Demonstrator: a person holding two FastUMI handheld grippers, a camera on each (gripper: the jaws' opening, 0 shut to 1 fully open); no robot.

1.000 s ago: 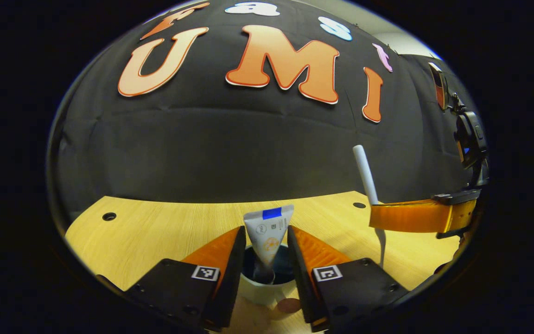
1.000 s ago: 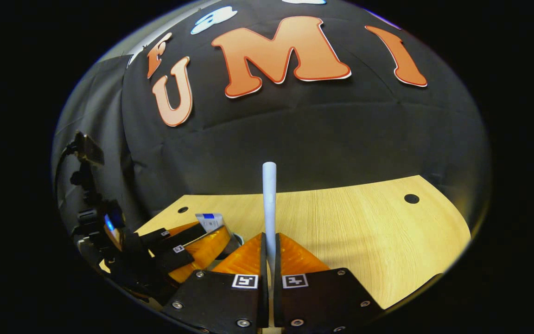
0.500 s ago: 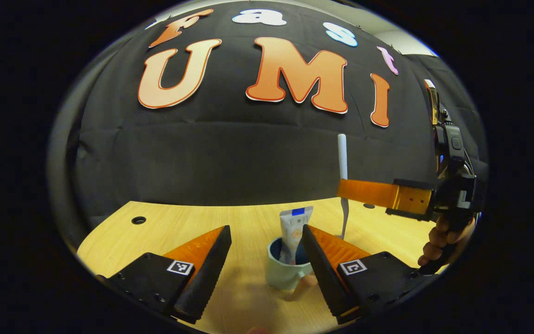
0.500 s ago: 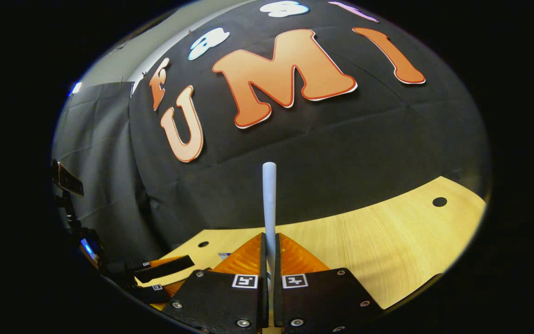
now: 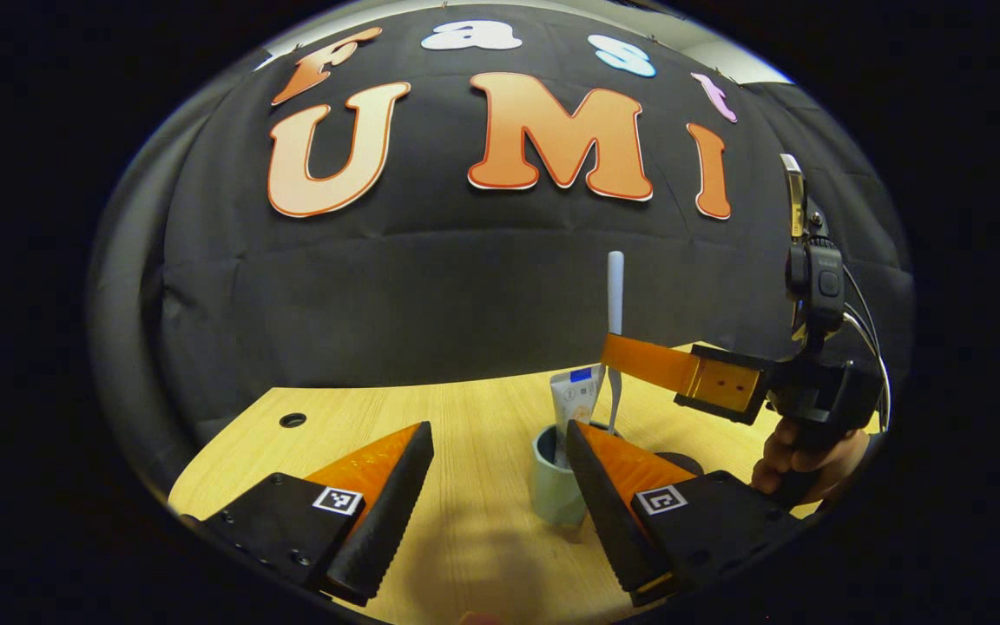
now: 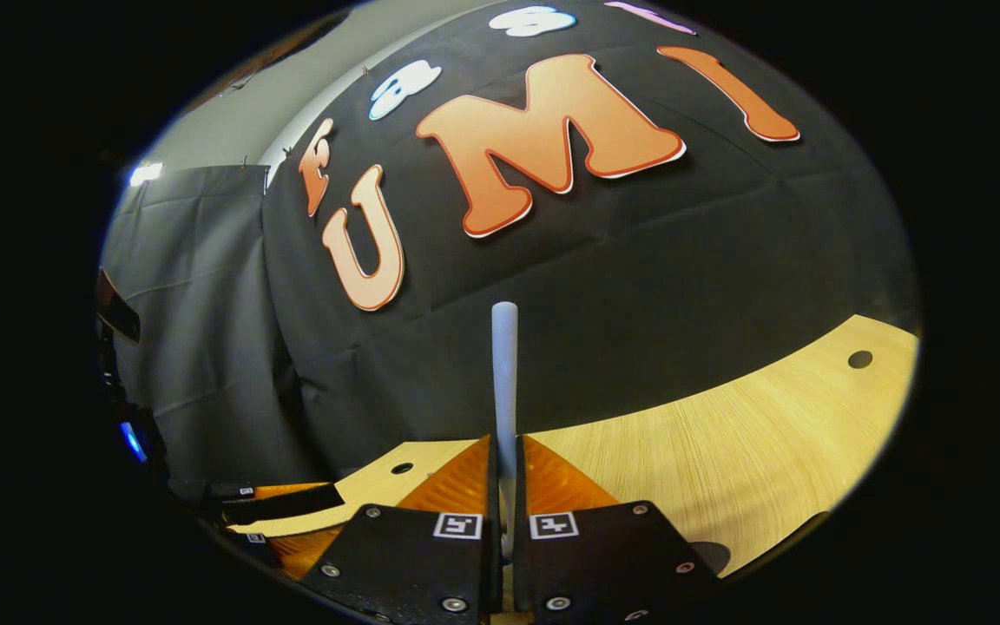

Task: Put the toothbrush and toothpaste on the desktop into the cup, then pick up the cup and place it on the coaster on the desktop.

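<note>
Pale wood desktop (image 5: 465, 538) stretches under my left gripper (image 5: 500, 486), released and pulled further back from the cup (image 5: 555, 486) than before; the toothpaste (image 5: 575, 401) stands inside it. My right gripper (image 5: 617, 351) has carried the clenched toothbrush (image 6: 504, 373) above the cup's rim. Its lower end is hidden behind my finger (image 5: 613, 486).

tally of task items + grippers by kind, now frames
Toothbrush: 1, held upright above the cup
Toothpaste tube: 1, standing in the cup
Cup: 1, on the desk
Grippers: 2, left gripper, right gripper
Coaster: cannot confirm; a dark patch lies beside the cup
Total: 5
</note>
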